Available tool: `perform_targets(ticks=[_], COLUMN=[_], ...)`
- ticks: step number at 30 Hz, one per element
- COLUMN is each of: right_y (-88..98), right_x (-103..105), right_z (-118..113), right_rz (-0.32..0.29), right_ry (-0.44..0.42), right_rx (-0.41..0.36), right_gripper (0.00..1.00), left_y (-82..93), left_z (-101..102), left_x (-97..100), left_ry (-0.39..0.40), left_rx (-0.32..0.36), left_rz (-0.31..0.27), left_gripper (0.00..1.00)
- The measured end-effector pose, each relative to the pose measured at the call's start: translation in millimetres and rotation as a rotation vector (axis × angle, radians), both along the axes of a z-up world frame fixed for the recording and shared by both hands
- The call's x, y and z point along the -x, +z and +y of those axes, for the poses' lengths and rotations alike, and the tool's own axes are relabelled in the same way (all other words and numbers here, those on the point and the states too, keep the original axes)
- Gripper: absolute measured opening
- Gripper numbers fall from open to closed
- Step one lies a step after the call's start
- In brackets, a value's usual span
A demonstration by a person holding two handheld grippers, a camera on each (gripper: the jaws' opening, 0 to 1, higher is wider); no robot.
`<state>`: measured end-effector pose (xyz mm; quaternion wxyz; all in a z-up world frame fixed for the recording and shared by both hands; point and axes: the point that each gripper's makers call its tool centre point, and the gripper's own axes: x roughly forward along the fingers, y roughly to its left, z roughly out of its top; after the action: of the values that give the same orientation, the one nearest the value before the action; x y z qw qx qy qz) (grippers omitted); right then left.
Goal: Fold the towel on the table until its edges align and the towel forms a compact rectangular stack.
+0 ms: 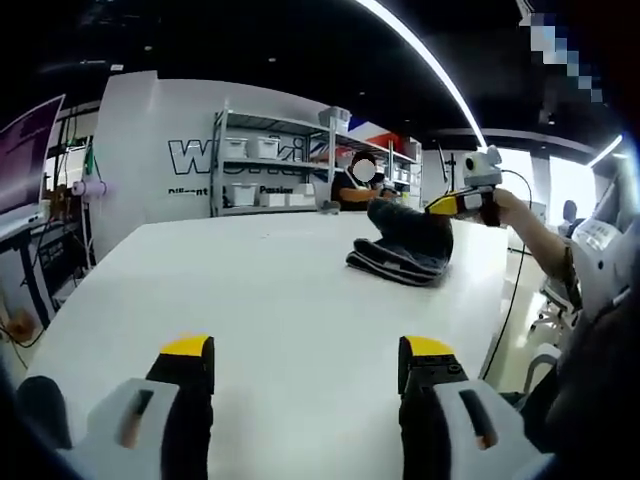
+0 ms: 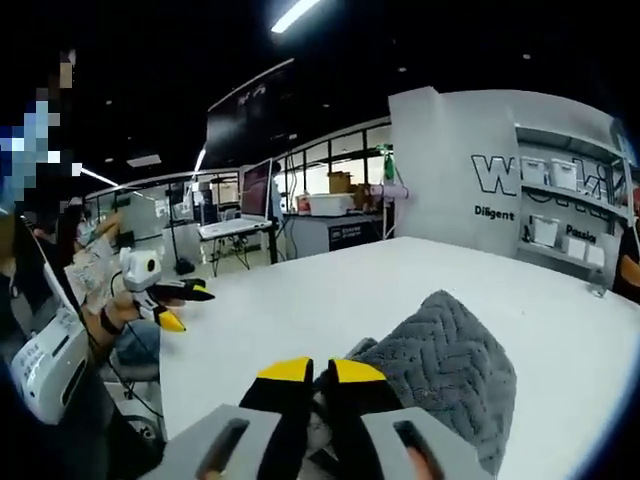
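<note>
Fingers of the right gripper point(image 2: 310, 385) are pinched together on the near edge of the towel point(image 2: 445, 370), a dark grey cloth with a woven herringbone texture, bunched into a raised, rumpled heap just past the yellow tips. Seen from the left gripper view, that towel point(image 1: 405, 248) sits crumpled toward the far right part of the white bench point(image 1: 250, 300), one end lifted where the right gripper point(image 1: 462, 203) holds it. The left gripper point(image 1: 305, 370) has its fingers spread wide apart, holding nothing, low over bare bench surface well apart from the towel.
</note>
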<state>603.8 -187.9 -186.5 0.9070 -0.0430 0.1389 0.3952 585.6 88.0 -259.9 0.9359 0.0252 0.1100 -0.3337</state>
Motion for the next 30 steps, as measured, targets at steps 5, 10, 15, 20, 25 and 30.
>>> perform_targets(ticks=[5, 10, 15, 20, 25, 30], right_y=[0.7, -1.6, -11.9, -27.9, -45.8, -41.6], right_x=[5, 9, 15, 13, 15, 21], right_z=[16, 29, 44, 48, 54, 53], right_rz=[0.000, 0.006, 0.034, 0.076, 0.085, 0.057], right_ry=[0.038, 0.072, 0.118, 0.112, 0.120, 0.142], right_rx=[-0.004, -0.006, 0.005, 0.011, 0.075, 0.084], right_gripper=[0.06, 0.06, 0.06, 0.06, 0.06, 0.09], left_y=[-0.1, 0.2, 0.5, -0.7, -1.6, -0.1], left_z=[0, -2, -2, -3, -4, -5], left_x=[-0.9, -0.9, -0.2, 0.4, 0.3, 0.4], left_ry=[-0.001, -0.005, -0.002, -0.004, -0.008, -0.008], left_rx=[-0.002, -0.003, -0.004, -0.007, -0.010, -0.011], left_rz=[0.001, 0.001, 0.001, 0.004, 0.008, 0.005], left_gripper=[0.79, 0.79, 0.79, 0.79, 0.79, 0.79])
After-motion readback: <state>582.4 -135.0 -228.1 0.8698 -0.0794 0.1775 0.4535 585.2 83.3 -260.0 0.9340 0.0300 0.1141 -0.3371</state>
